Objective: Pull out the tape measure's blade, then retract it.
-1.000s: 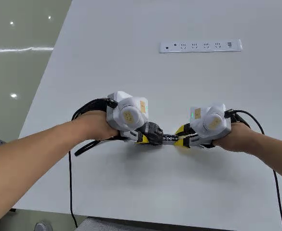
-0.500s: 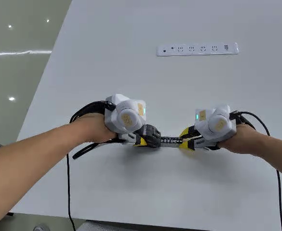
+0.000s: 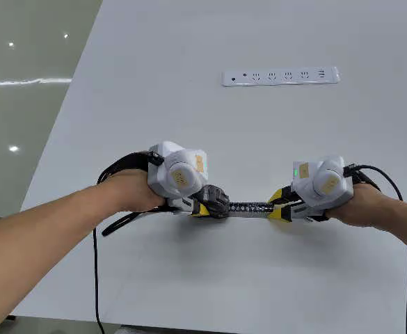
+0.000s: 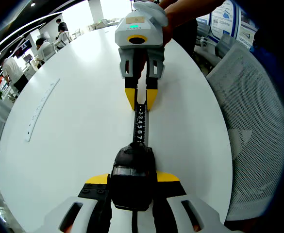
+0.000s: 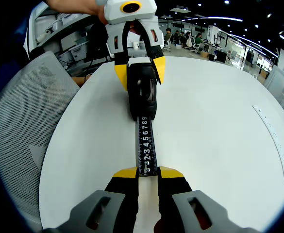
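Surface: a smooth, matte white table [image 3: 273, 271], with a glossy grey-green floor [image 3: 22, 76] beyond its edge.
Landmark: a long, flat white power strip [image 3: 280, 76] on the far part of the table.
Tape measure case [image 3: 216, 200]: a black, chunky, round-cornered block with a rubbery look. It sits at tabletop level on the person's side of the power strip, well apart from it.
Blade [image 3: 250, 207]: a thin dark strip with white printed digits, drawn part-way out of the case. It runs straight, roughly parallel to the power strip.
Left gripper [image 3: 206, 207]: its 2 yellow-tipped jaws are clenched on the tape measure case, 1 on each flank. Its body is hard white and grey plastic.
Right gripper [image 3: 278, 207]: its 2 yellow tips are pinched on the blade's free end, and a green light glows on its white housing.
Cables [image 3: 96, 271]: black and thin — trailing over the table edge farthest from the power strip.
Chair [image 5: 25, 121]: grey woven mesh back — off that same edge of the table.
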{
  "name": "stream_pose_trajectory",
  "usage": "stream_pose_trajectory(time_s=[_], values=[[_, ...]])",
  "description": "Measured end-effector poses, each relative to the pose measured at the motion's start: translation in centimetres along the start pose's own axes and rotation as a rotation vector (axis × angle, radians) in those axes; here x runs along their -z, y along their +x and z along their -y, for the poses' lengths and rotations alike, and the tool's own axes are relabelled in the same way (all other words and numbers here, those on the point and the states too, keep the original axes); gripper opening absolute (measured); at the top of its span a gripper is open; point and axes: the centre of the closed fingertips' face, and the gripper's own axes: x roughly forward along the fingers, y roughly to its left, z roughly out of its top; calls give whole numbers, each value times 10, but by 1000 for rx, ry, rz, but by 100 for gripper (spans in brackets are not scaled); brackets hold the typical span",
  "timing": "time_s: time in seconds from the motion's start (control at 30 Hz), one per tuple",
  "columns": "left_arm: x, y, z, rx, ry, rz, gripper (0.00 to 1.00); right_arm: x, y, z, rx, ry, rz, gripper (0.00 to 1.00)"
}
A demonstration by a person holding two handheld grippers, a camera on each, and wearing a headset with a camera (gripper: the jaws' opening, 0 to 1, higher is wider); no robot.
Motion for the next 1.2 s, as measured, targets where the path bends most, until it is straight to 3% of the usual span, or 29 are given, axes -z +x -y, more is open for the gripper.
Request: stream_pose_trajectory(time_s=[1.2], values=[[0, 0, 0, 2, 2, -5, 28, 42, -45, -4, 28, 30, -40, 10]])
